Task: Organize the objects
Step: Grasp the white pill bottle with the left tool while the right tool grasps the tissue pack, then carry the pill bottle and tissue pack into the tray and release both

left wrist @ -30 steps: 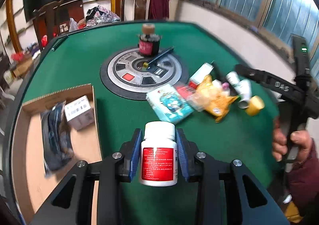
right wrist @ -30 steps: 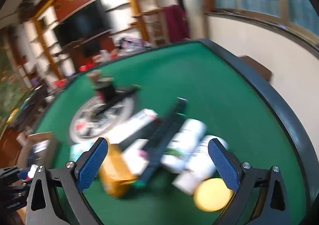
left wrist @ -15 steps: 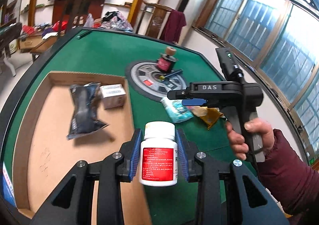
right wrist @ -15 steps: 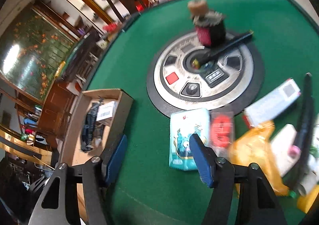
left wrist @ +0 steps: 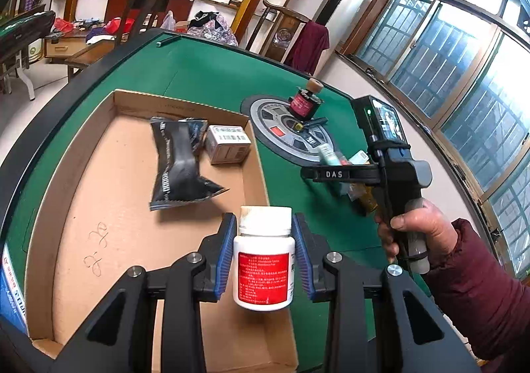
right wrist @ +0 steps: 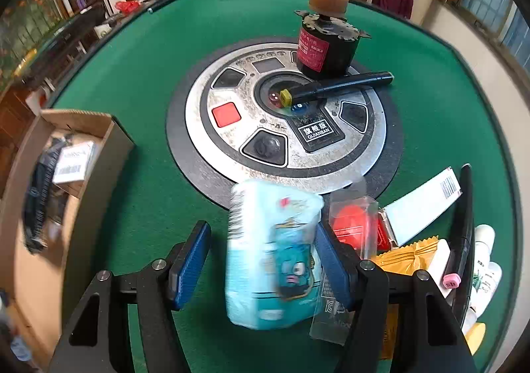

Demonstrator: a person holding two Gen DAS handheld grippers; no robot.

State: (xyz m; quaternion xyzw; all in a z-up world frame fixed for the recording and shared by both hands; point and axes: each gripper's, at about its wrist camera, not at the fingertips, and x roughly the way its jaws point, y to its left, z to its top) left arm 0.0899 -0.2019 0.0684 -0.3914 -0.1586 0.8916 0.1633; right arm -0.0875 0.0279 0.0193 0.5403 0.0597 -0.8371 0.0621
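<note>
My left gripper (left wrist: 264,254) is shut on a white pill bottle with a red label (left wrist: 264,260) and holds it above the near right part of a shallow cardboard box (left wrist: 99,207). The box holds a black pouch (left wrist: 179,164) and a small white carton (left wrist: 228,144). My right gripper (right wrist: 261,260) is open with its blue pads on either side of a light blue tissue pack (right wrist: 273,260) lying on the green table (right wrist: 149,58); the left pad stands clear of the pack. The right gripper also shows in the left wrist view (left wrist: 334,173).
A round grey control panel (right wrist: 285,118) carries a black motor with a red label (right wrist: 326,48) and a black marker (right wrist: 338,85). Right of the tissue pack lie a red item in clear packaging (right wrist: 354,227), a white box (right wrist: 420,207), a yellow packet (right wrist: 407,257), a long black bar (right wrist: 462,224) and white bottles (right wrist: 483,260).
My left gripper has carried the pill bottle left from over the table to over the box. My right gripper has swung left from the bottles and come down around the tissue pack.
</note>
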